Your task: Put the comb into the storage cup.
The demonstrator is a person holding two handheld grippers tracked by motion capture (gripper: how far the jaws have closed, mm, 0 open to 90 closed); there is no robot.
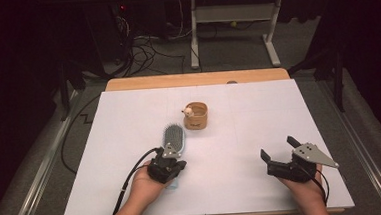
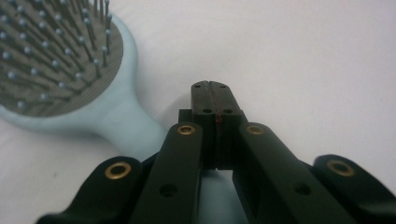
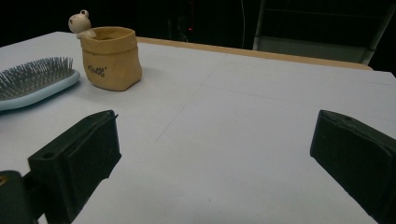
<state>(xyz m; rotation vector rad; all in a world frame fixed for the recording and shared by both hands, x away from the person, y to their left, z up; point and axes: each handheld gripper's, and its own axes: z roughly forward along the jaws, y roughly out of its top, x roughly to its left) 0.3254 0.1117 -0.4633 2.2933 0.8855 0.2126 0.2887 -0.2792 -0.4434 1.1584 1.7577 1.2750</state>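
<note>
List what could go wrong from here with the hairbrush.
The left gripper is shut beside the hairbrush handle, not on it, so a lift would likely come up empty. Any sideways nudge could slide the brush toward the tan pot close behind it. The right gripper, open, rests too far away to steady anything.

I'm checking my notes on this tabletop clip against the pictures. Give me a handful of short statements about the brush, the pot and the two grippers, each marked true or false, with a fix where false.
1. The left gripper has its jaws shut together with nothing between them. True.
2. The hairbrush lies bristles down. False: its bristles point up.
3. The right gripper is open and holds nothing. True.
4. The tan pot lies tipped on its side. False: it stands upright on the white table.
5. A small pale figurine sits at the pot's rim. True.
6. The brush handle lies beside the left gripper's shut jaws. True.
</note>
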